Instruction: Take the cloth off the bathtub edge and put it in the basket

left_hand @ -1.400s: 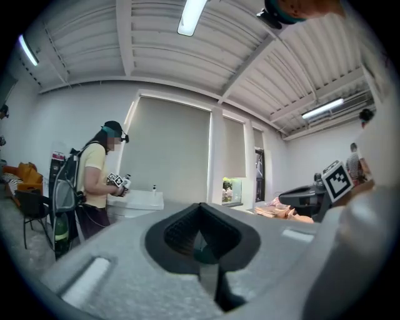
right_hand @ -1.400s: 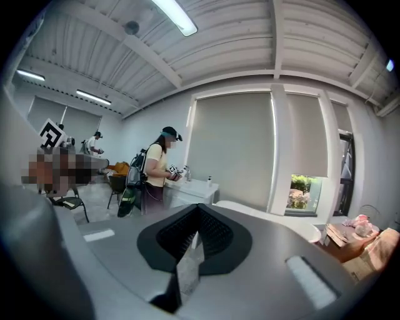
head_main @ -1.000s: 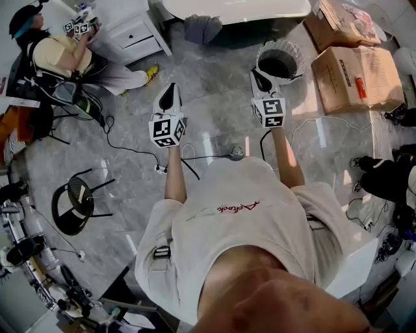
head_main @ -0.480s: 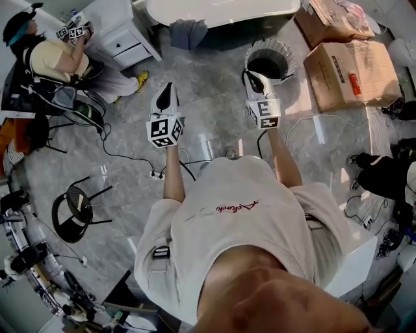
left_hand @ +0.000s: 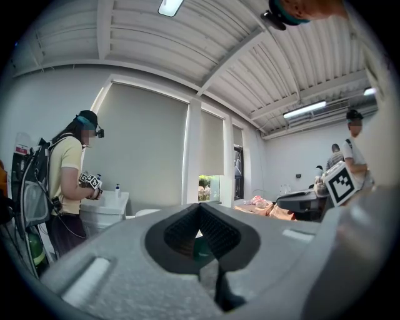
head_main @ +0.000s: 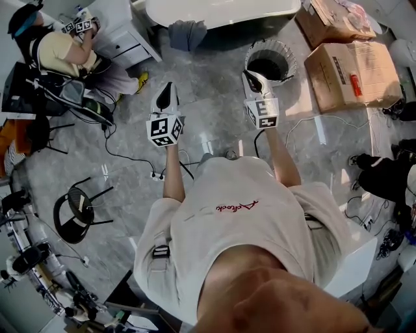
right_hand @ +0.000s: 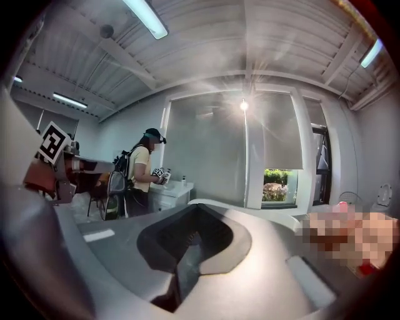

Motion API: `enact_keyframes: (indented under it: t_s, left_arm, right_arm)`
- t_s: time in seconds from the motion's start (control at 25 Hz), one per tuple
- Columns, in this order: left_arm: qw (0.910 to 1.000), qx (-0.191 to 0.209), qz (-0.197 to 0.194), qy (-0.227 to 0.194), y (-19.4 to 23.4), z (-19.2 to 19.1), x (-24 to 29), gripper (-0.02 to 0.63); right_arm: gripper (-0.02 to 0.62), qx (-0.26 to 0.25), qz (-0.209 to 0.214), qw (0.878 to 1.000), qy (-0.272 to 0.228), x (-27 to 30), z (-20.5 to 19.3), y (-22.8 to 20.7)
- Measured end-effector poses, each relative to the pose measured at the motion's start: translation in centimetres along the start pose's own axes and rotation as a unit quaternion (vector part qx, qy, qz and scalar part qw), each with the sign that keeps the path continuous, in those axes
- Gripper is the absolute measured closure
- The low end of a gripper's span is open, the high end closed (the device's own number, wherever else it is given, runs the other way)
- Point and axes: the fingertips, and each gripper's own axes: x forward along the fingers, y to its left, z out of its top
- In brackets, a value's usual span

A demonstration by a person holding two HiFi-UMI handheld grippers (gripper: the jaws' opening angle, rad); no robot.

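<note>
Ribbing, dark and fine, lines the jaws of the left gripper. They are pressed together inside a smooth grey moulded shell, with nothing between them. The right gripper has its jaws shut flat against each other in the same matte grey housing, and they too hold nothing. From the head view both tools are held out level over the floor, which is glossy grey marble-patterned tile that throws back pale glints. Each tool carries its cube of black-and-white square markers. The basket stands just past the right gripper's tip. It is round with a thin pale wire-like wall and a dark hollow inside. The cloth is a soft grey bundle of folds draped at the left end of the bathtub, a smooth white oval shell, and it lies well apart from both grippers. Two brown cardboard boxes sit to the right of the basket. At the far left a person faces a white drawer cabinet.
</note>
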Motion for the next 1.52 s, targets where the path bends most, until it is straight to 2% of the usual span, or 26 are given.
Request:
enact_keyframes:
  t_s: [0.4,1.08,1.52]
  left_arm:
    - [0.9996,-0.006,-0.028,-0.004,3.0,0.3,1.8,0.606]
    - [0.9990,-0.012,-0.041,-0.013,11.5,1.1,1.3,0.606]
    - [0.9981,-0.018,-0.057,-0.010,12.0,0.3,1.3,0.606]
  right_arm:
    - [0.589,-0.007,-0.021,1.000,0.005,2.3,1.3,1.6]
    - [0.589,-0.015,-0.050,0.999,-0.004,6.9,3.9,6.7]
    - [0.589,-0.016,-0.070,0.997,0.003,6.3,3.2,7.7]
